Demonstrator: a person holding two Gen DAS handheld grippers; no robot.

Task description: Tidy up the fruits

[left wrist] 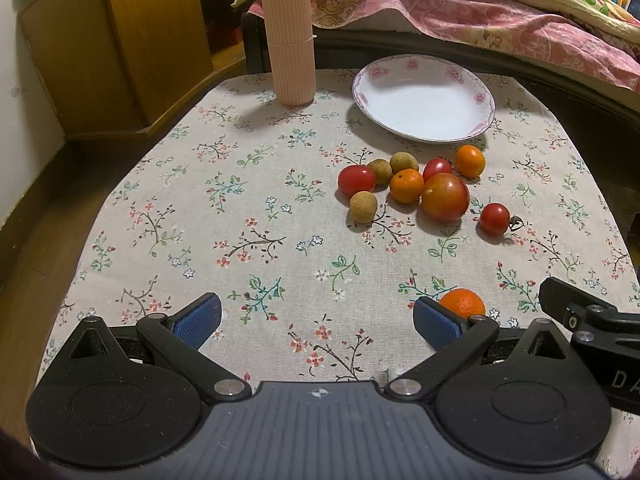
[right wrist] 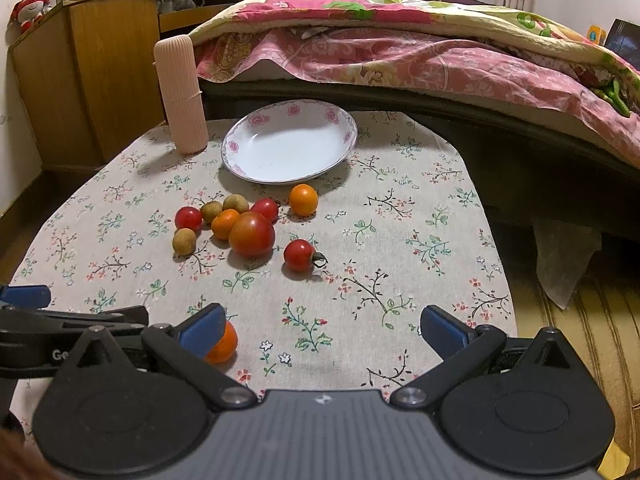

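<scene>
left wrist view: left tongs (left wrist: pixel 317 320) spread wide, nothing between the blue pads, low over the near edge of the desk (left wrist: pixel 160 208). a lone orange fruit (left wrist: pixel 462 303) sits just beyond the right-hand pad, outside the gap, near the other tool's tip. fruit cluster (left wrist: pixel 420 188) lies ahead and to the right, well apart from the tongs, with the empty plate (left wrist: pixel 424 128) just behind it and a ribbed pink container (left wrist: pixel 289 40) to the plate's left. right wrist view: right tongs (right wrist: pixel 322 330) also spread apart and empty; the same lone orange fruit (right wrist: pixel 224 344) is partly hidden behind the left-hand pad, again outside the gap. cluster ahead and left, plate beyond it. judgement: the stray fruit lies between the two tools, about equally near; round, so no axis matters.
</scene>
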